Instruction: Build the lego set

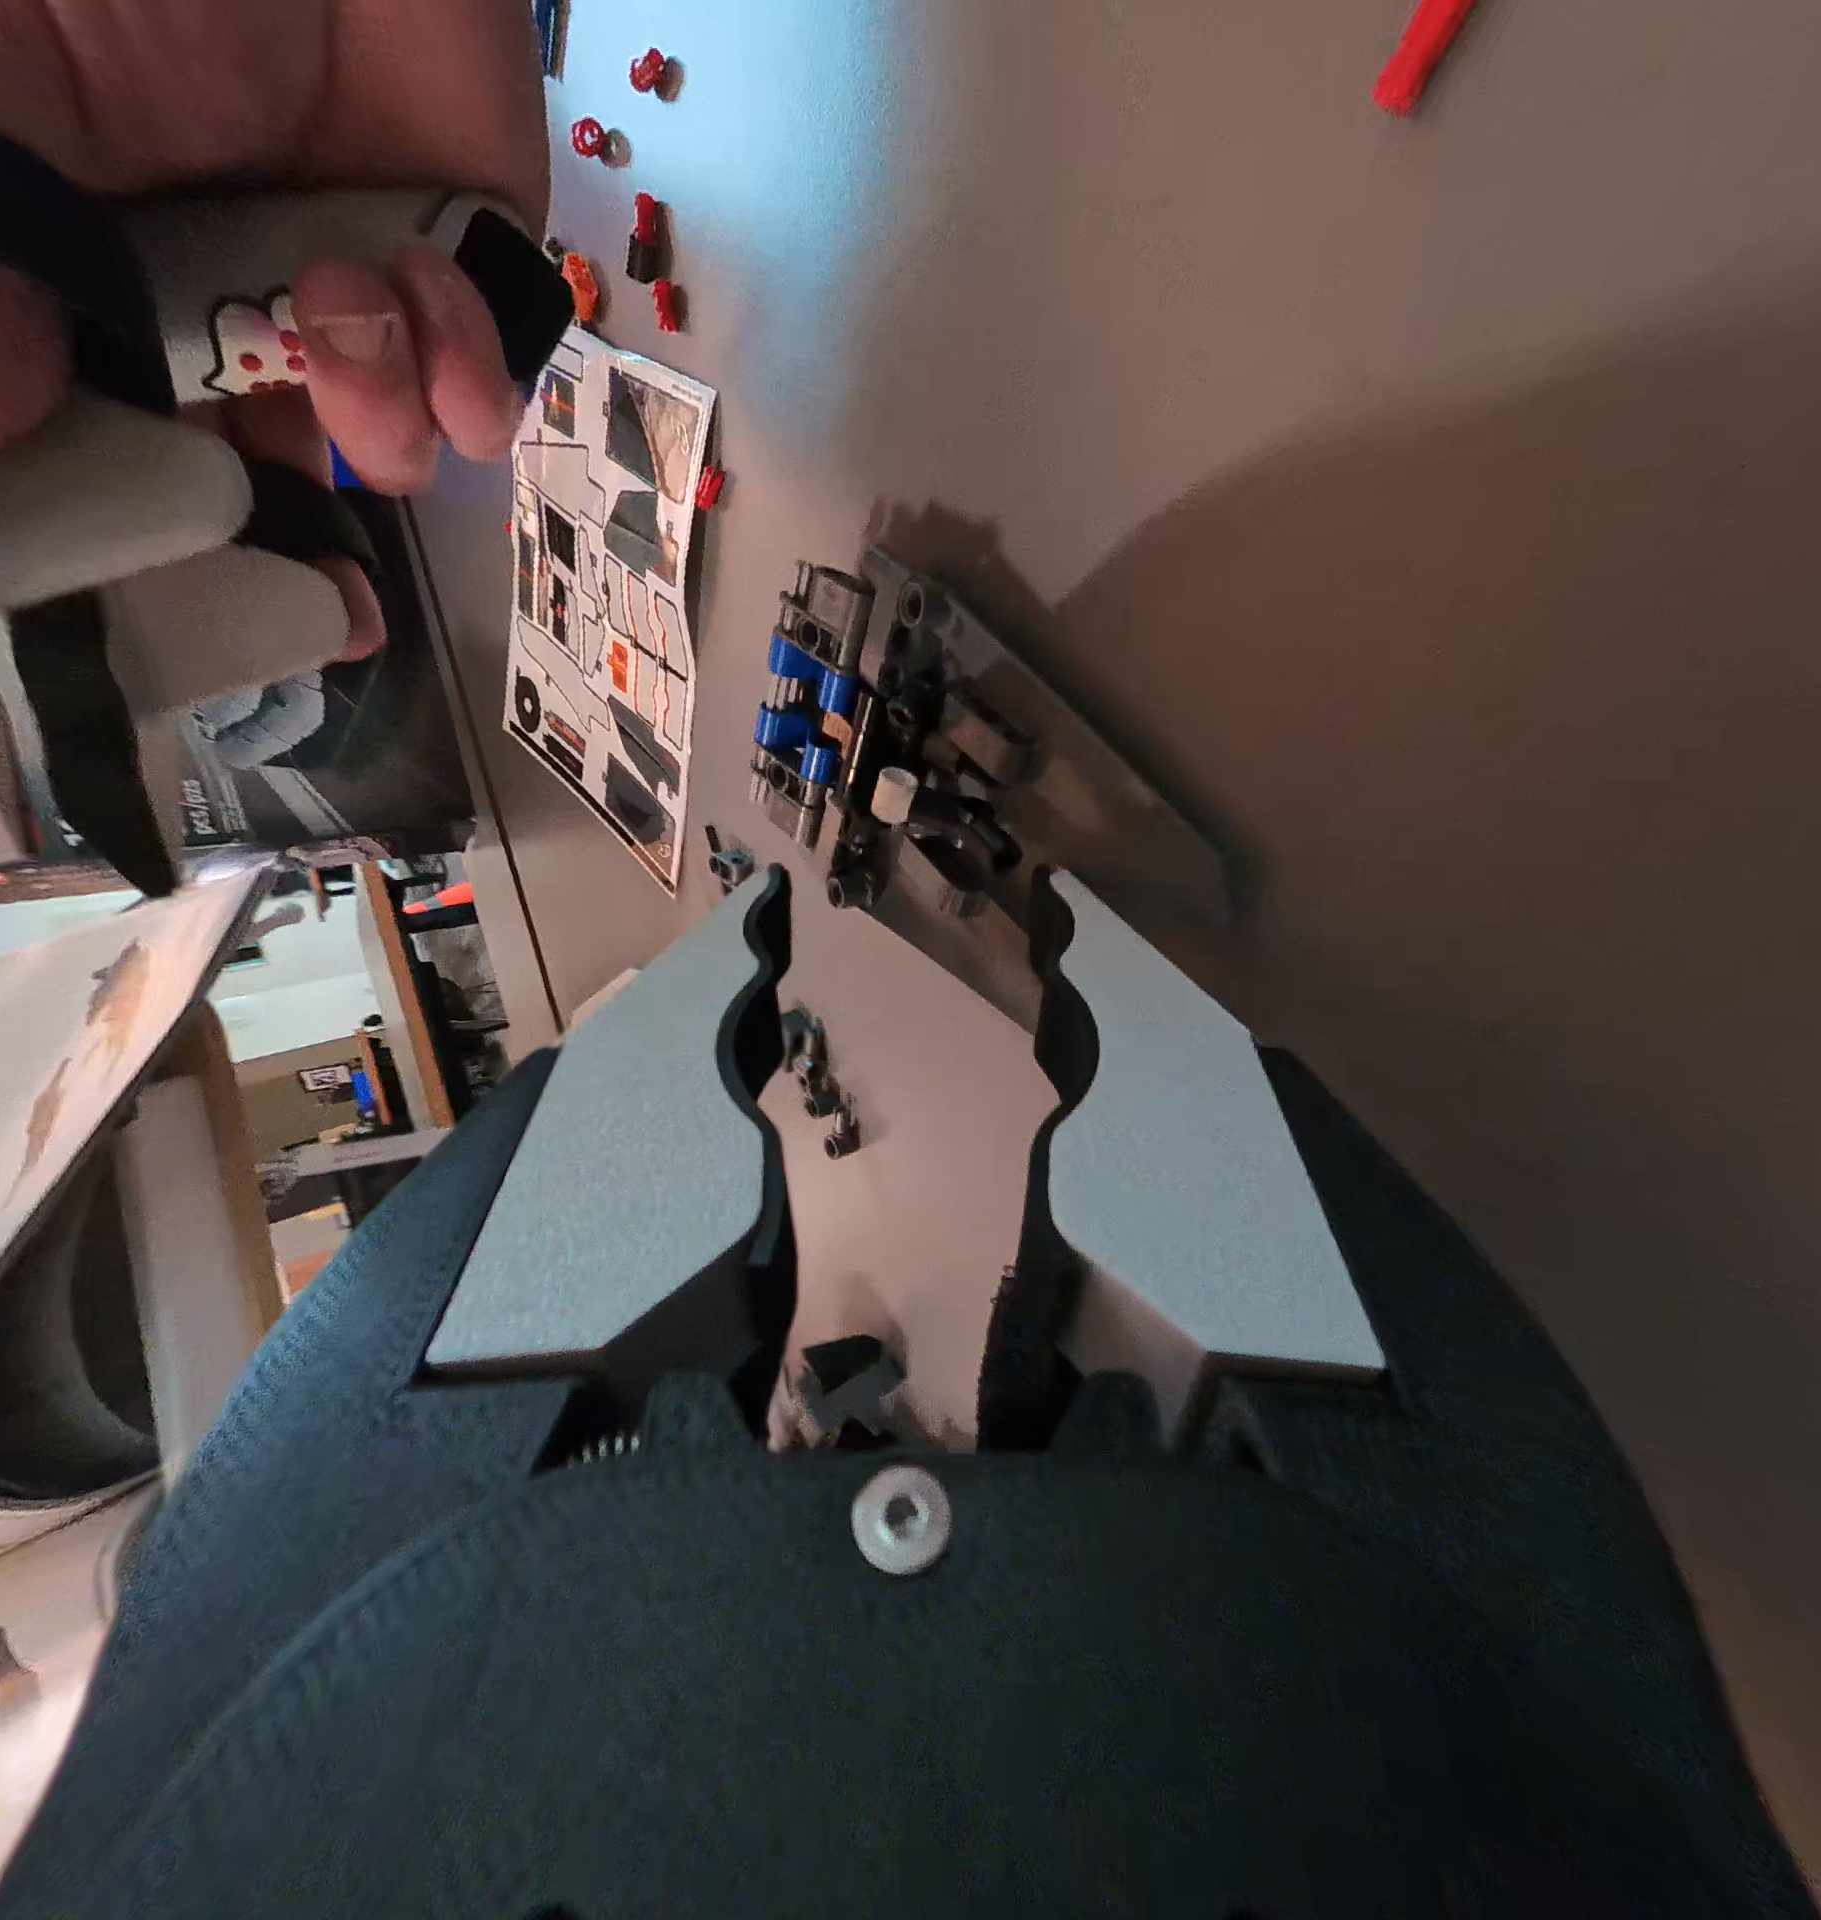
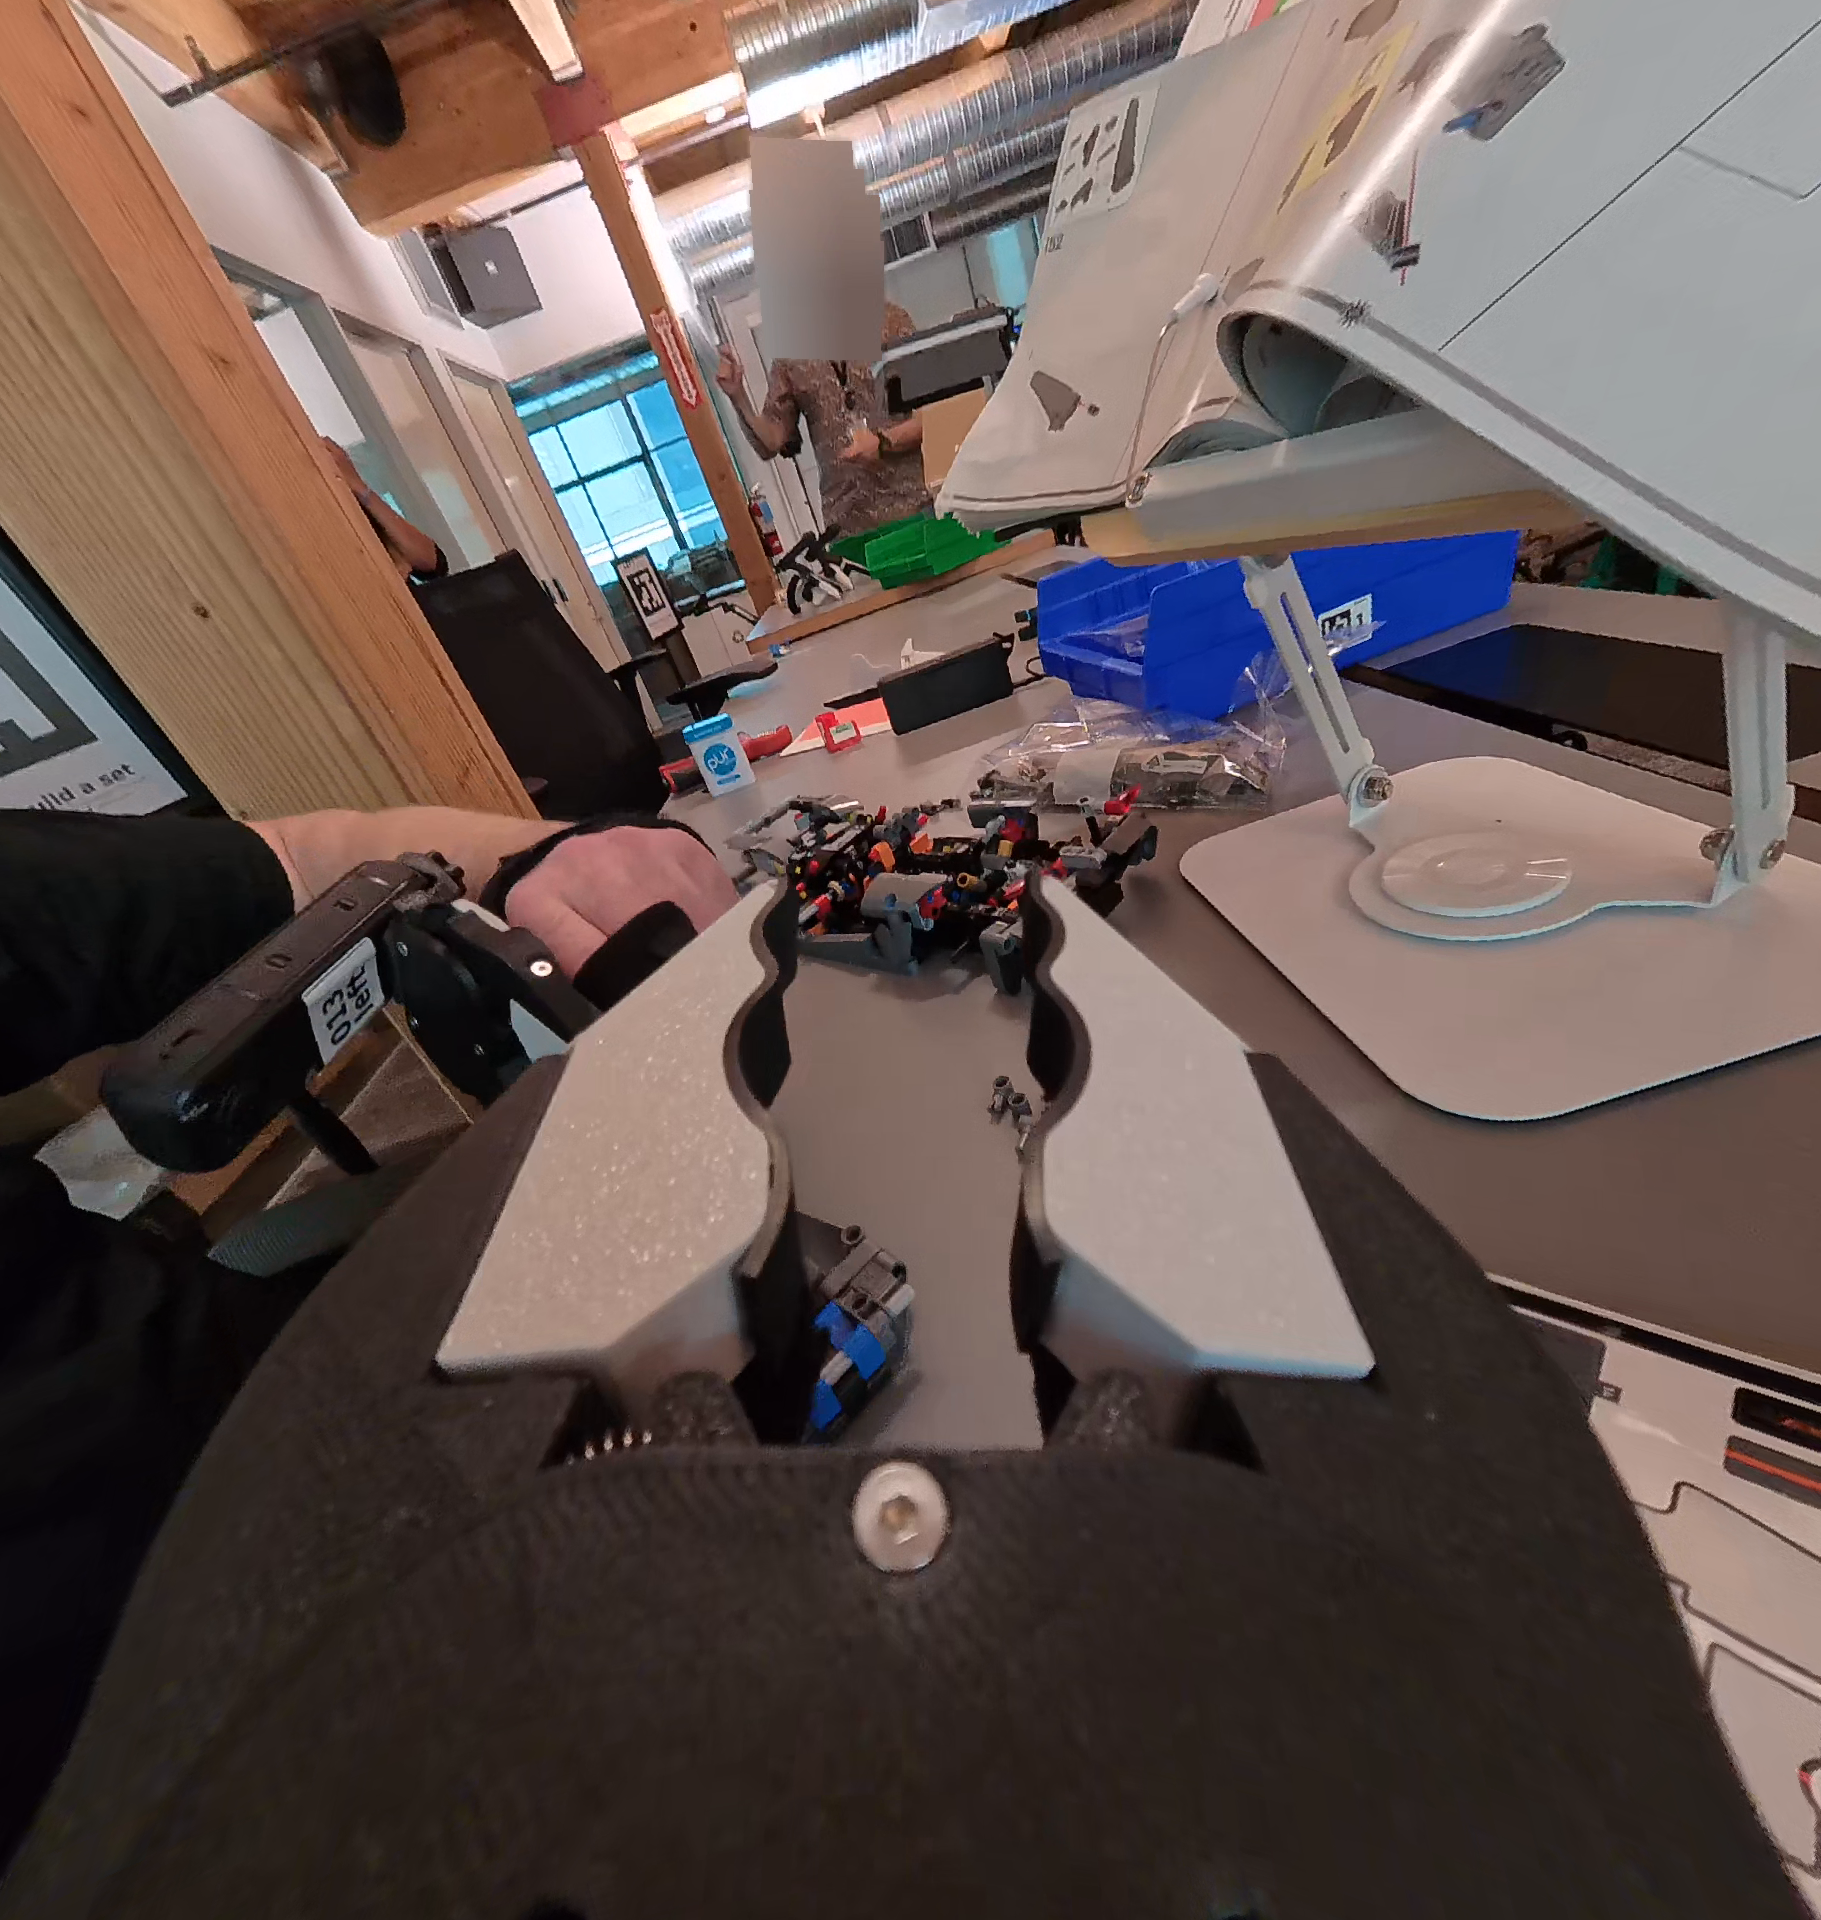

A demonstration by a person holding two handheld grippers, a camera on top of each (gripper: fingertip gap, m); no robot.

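Observation:
A partly built grey and black lego assembly with blue parts lies on the grey table just beyond my left gripper, which is open and empty. Small grey pins lie on the table between its fingers. My right gripper is open and empty. It points at a pile of loose mixed lego pieces. The assembly's blue part shows low between the right fingers, and small grey pins lie beside the right finger.
A sticker sheet and small red pieces lie beyond the assembly, with a red beam farther off. An instruction booklet on a white stand, a bag of parts and a blue bin stand behind the pile. A hand holds the left gripper.

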